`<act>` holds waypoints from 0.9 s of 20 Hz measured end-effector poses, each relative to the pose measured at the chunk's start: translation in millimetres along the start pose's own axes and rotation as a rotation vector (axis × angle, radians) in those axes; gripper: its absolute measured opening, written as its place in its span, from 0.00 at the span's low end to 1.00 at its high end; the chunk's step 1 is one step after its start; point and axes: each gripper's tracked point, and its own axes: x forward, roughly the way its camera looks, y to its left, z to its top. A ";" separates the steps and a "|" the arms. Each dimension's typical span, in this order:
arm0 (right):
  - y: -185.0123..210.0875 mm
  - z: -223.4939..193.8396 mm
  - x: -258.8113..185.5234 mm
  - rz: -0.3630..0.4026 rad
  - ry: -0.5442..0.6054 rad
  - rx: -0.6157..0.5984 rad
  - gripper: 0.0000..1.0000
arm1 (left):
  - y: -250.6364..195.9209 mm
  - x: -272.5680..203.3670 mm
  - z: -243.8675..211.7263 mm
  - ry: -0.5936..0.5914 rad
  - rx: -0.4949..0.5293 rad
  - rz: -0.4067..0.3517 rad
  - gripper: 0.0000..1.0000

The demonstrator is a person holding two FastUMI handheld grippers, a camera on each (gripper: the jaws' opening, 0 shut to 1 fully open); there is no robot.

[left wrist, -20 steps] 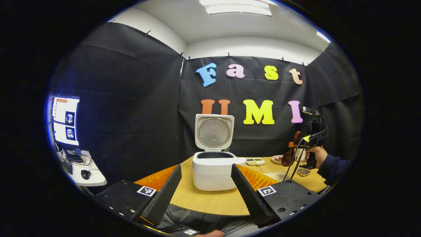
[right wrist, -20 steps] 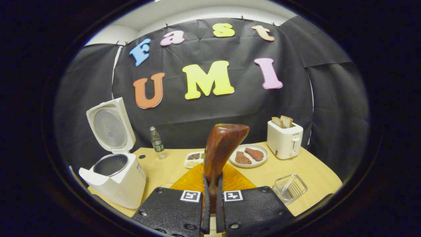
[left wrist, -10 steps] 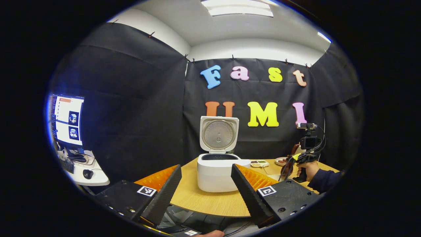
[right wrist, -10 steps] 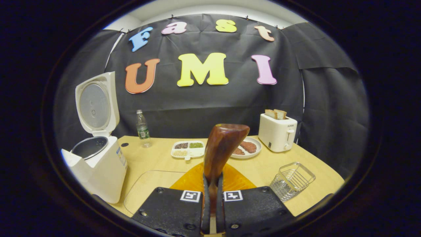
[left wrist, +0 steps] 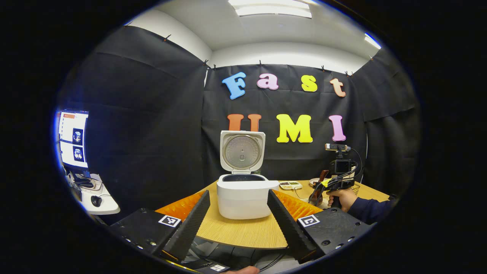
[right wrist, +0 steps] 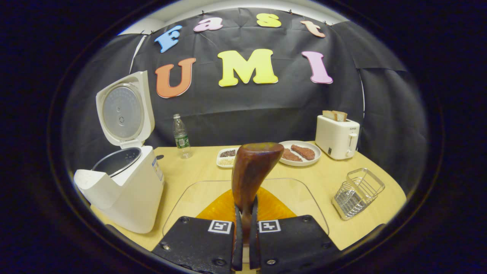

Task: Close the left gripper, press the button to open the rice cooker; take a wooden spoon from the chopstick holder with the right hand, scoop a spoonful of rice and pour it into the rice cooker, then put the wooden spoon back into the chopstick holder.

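Rice cooker (right wrist: 125, 190) standing open as wooden spoon (right wrist: 251, 175) is rising upright

The white rice cooker is sitting at nine o'clock on the table in the right gripper view, lid (right wrist: 123, 110) tilting back, dark inner pot (right wrist: 116, 161) showing. The glossy brown wooden spoon is standing at centre, bowl uppermost, handle running down to six o'clock. A wire chopstick holder (right wrist: 357, 192) is resting at four o'clock, and a divided grain tray (right wrist: 228, 156) is lying just behind the spoon.

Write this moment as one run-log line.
rice cooker: lid open | right gripper: shut on wooden spoon | left gripper: open
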 end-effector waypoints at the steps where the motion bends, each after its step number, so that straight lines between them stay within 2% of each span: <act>1: 4.4 -3.9 -0.1 0.018 0.015 0.013 0.12 | -1.4 -0.3 -0.7 0.001 0.001 -0.005 0.96; 4: 8.9 -6.8 -1.9 0.048 0.040 0.043 0.13 | -5.5 0.8 -3.4 0.009 0.009 -0.014 0.96; 7: 15.5 -13.2 -1.3 0.101 0.084 0.160 0.12 | -7.8 2.1 -5.0 0.010 0.013 -0.016 0.96; 10: 7.5 -12.6 -0.1 0.093 0.100 0.199 0.12 | -8.2 2.0 -10.7 0.026 0.021 -0.017 0.96; 15: -11.2 -16.9 3.6 0.131 0.177 0.477 0.12 | -5.4 3.7 -10.1 0.022 0.019 -0.007 0.96; 18: -19.7 -13.5 0.7 0.144 0.168 0.558 0.12 | -5.2 5.3 -15.3 0.044 0.019 -0.003 0.96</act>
